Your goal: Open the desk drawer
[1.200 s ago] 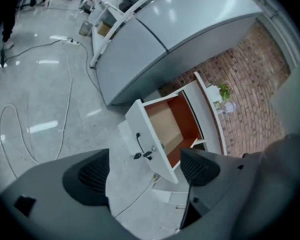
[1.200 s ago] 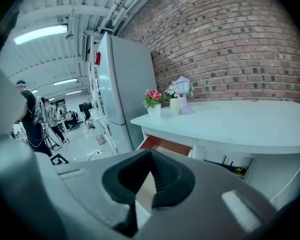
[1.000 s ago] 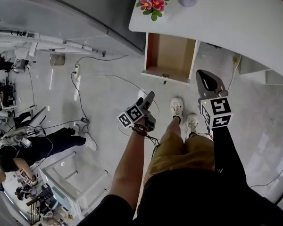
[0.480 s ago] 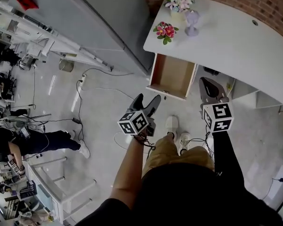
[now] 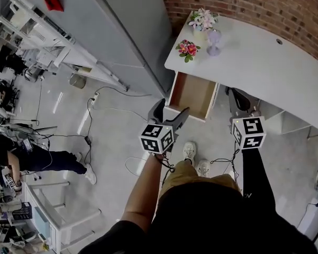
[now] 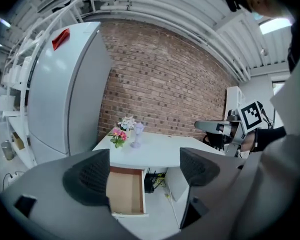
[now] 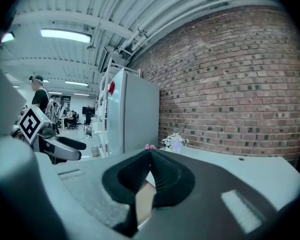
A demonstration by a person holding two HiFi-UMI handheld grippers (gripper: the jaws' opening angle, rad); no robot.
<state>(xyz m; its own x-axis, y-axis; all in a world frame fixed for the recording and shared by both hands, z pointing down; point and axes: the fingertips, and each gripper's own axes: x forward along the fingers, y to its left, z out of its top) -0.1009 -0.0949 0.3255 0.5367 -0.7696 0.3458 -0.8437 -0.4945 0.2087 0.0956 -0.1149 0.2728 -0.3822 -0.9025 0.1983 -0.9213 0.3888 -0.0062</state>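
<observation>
The white desk (image 5: 265, 67) stands against a brick wall, and its wooden drawer (image 5: 193, 95) is pulled out, empty inside. My left gripper (image 5: 168, 112) hovers just in front of the drawer's front edge, open, with nothing between its fingers. In the left gripper view the drawer (image 6: 126, 191) shows between the spread jaws of the left gripper (image 6: 145, 171). My right gripper (image 5: 238, 100) hangs over the desk's front edge, right of the drawer, shut and empty. The right gripper (image 7: 151, 154) has its pads pressed together in its own view.
A tall grey refrigerator (image 5: 122, 30) stands left of the desk. Pink flowers (image 5: 188, 48), a potted bouquet (image 5: 203, 20) and a lilac goblet (image 5: 213, 40) sit on the desk's left end. Cables and a power strip (image 5: 90, 97) lie on the floor. A person (image 5: 21, 157) sits far left.
The left gripper's jaws have spread apart and both grippers have risen. The camera has drawn back, showing more of the desk and wall. The drawer stays pulled out.
</observation>
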